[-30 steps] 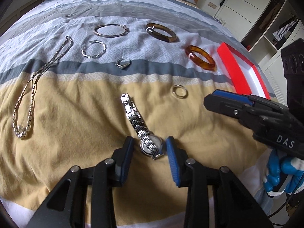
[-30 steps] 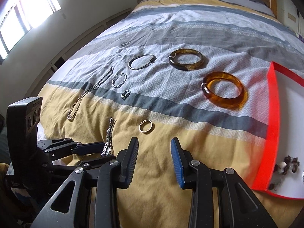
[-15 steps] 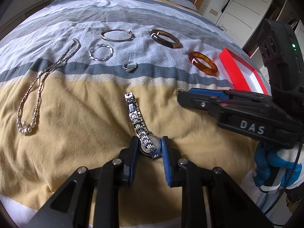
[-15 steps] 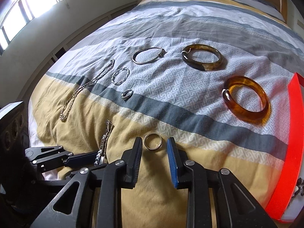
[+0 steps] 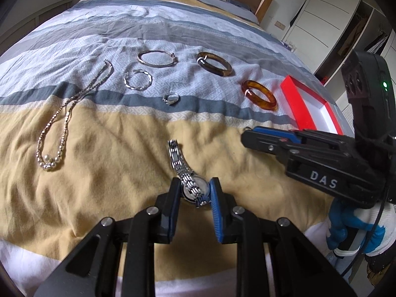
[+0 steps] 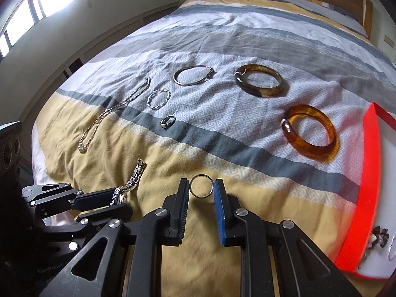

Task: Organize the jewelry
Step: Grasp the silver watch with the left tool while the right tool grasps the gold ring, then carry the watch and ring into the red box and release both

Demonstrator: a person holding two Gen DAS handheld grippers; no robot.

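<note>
1. The watch (image 5: pixel 191 185) is clamped at its case by the left gripper (image 5: pixel 192 188), near side of the red tray (image 5: pixel 307 104); the dangling strap may swing and slip.
2. The ring (image 6: pixel 201 186) lies between the closing pads of the right gripper (image 6: pixel 201 188), not clearly pinched; it could be flicked away or pressed into the bedspread (image 6: pixel 247 113).
3. The amber bangle (image 6: pixel 310 133) beside the tray could be knocked.

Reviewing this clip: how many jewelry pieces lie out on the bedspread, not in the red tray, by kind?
Bangles and bracelets: 4, amber bangle, dark brown bangle, thin metal bangle, twisted silver bracelet
Rings: 2, plain ring, silver ring
Necklaces: 1, necklace
Watches: 1, watch
Total: 8
</note>
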